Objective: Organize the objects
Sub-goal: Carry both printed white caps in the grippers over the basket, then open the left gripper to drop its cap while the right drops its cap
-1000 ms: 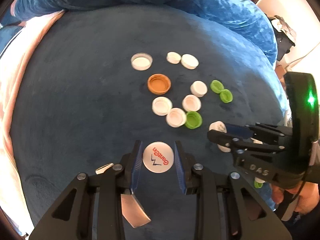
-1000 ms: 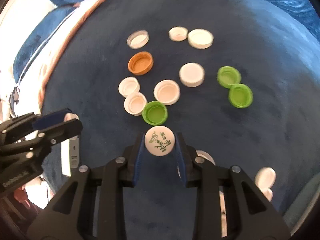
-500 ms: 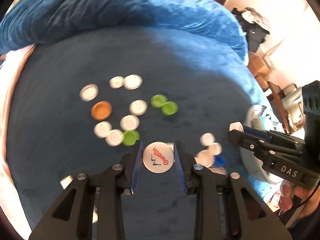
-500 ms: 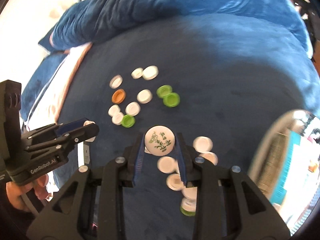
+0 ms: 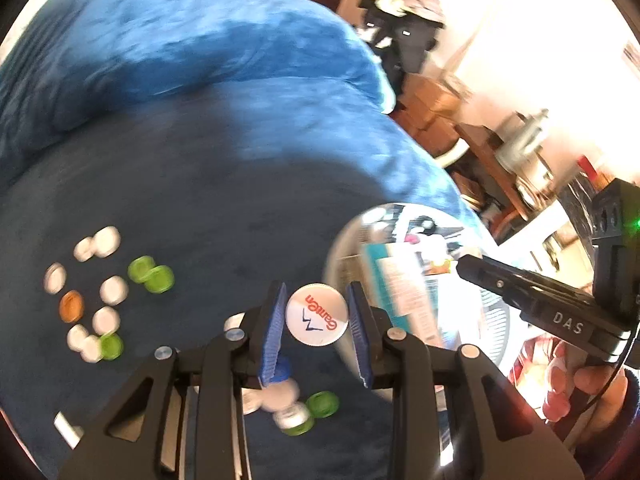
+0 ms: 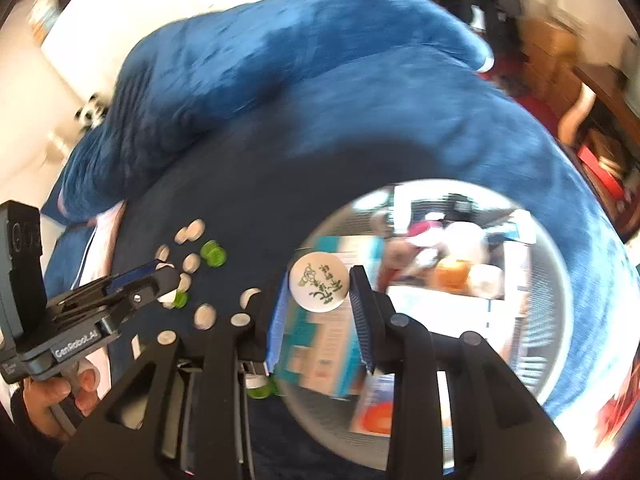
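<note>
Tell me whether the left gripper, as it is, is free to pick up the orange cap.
Probably not: the left gripper is already shut on a white cap. The orange cap itself lies uncovered on the blue blanket.

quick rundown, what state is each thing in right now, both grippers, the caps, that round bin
left gripper: shut on the red-lettered white cap, held off the bed
right gripper: shut on the green-printed white cap, over the bin
loose caps: lying scattered on the blue blanket
round bin: open-topped, boxes and packets inside
</note>
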A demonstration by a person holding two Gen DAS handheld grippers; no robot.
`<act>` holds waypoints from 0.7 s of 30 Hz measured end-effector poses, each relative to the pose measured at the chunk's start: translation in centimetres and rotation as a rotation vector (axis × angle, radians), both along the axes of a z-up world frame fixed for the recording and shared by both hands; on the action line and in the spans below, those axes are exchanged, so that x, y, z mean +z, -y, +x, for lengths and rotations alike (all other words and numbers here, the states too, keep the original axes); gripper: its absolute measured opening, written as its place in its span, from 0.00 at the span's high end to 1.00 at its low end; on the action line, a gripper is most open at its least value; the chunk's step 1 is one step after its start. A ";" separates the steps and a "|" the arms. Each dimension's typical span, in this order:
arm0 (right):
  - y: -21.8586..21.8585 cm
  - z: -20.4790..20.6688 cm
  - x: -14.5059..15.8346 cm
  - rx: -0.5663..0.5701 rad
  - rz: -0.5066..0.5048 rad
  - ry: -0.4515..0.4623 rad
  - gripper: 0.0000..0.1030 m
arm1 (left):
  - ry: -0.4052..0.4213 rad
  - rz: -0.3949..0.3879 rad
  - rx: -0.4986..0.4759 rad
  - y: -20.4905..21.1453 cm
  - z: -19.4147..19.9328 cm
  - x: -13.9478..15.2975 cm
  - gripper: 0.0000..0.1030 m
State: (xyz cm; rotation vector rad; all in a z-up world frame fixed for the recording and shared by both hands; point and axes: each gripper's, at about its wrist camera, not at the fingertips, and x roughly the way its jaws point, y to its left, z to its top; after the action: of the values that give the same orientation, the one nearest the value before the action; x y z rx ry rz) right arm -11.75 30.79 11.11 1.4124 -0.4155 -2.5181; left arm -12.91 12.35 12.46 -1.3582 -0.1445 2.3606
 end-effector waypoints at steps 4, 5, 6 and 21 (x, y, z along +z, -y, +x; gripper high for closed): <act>-3.8 0.2 -0.4 -0.076 -0.021 0.017 0.70 | 0.003 -0.003 -0.059 -4.4 -0.8 -0.2 0.69; -4.5 0.1 -0.5 -0.091 -0.023 0.019 0.70 | 0.006 -0.006 -0.075 -5.7 -1.1 -0.3 0.69; -5.0 0.2 -0.6 -0.104 -0.026 0.021 0.70 | 0.008 -0.009 -0.086 -6.6 -1.3 -0.4 0.69; -10.2 -0.1 -1.7 -0.227 -0.073 0.024 0.44 | -0.001 0.013 -0.106 -13.3 -4.0 -2.6 0.10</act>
State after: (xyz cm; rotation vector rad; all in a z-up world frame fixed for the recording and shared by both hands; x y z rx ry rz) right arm -11.90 40.95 9.41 1.4430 -0.7022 -2.6309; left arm -16.89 25.65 9.91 -1.3253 -0.0851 2.2687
